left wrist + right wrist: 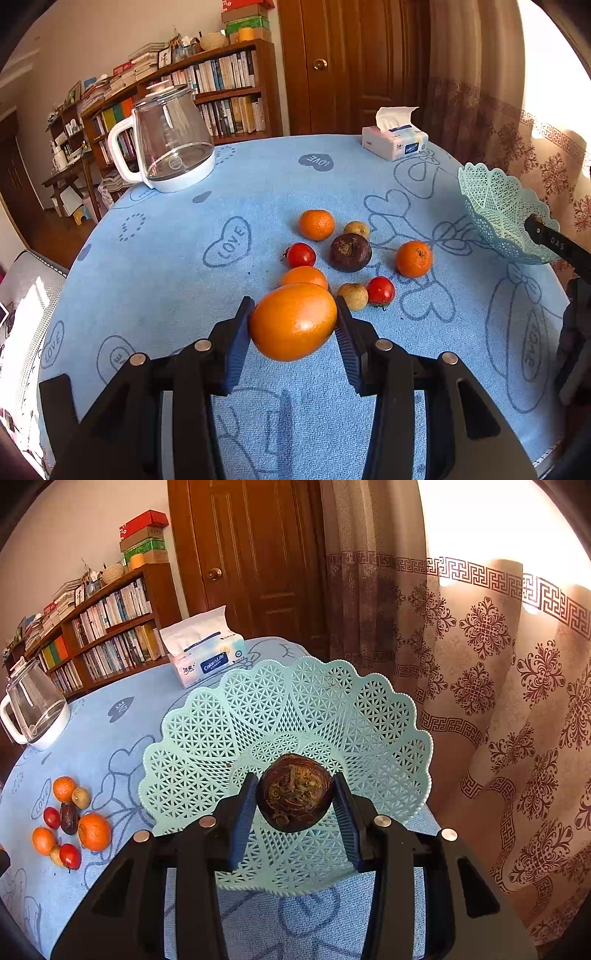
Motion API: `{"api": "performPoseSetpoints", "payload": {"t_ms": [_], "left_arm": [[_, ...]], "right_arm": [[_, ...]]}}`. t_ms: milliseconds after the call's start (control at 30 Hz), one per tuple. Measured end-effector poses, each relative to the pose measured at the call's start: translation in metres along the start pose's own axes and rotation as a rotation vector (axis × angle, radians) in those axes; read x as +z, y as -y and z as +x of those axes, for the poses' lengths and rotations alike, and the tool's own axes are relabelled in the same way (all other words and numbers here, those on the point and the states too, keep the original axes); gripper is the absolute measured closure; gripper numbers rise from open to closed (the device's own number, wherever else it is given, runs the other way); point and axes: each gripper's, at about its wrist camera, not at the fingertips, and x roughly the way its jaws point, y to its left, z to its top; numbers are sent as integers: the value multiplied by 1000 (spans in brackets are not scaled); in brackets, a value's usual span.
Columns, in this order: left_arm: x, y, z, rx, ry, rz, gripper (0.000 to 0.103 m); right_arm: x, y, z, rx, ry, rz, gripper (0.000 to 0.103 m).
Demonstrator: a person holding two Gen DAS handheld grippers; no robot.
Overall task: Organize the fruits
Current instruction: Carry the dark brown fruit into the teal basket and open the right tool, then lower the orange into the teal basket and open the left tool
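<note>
Two fruits gripped; seven left on the blue cloth (155, 288).
A glossy orange oval fruit (293, 321) is clamped by the left gripper (295, 325); a dark purple round fruit (294, 797) is clamped by the right gripper (295, 801) over one mint lattice plastic basket (207, 738).

On my blue tablecloth (177, 295) stand a glass kettle (168, 136) and, well apart, a tissue pack (395, 138). Behind I note a bookshelf (221, 96), wooden door (347, 62) and patterned curtain (498, 664).
</note>
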Motion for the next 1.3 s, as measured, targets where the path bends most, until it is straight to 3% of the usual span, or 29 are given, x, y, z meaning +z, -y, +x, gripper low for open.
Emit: {"api": "performPoseSetpoints", "payload": {"t_ms": [133,200,533,600,933,1300], "left_arm": [[4,15,3,-13,0,31,59],[7,23,5,-20,0,45,59],[35,65,6,-71,41,115,59],[44,74,7,-95,56,122,59],[93,135,30,-273,87,149,59],[106,193,66,-397,35,219,59]], "right_arm": [[0,-2,-6,-32,46,-14,57],[0,-2,-10,-40,71,-19,50],[-3,-1,-13,-28,78,-6,49],[-3,0,-15,-27,87,0,43],[-3,6,-22,-60,128,31,43],[2,39,-25,-141,169,172,35]]}}
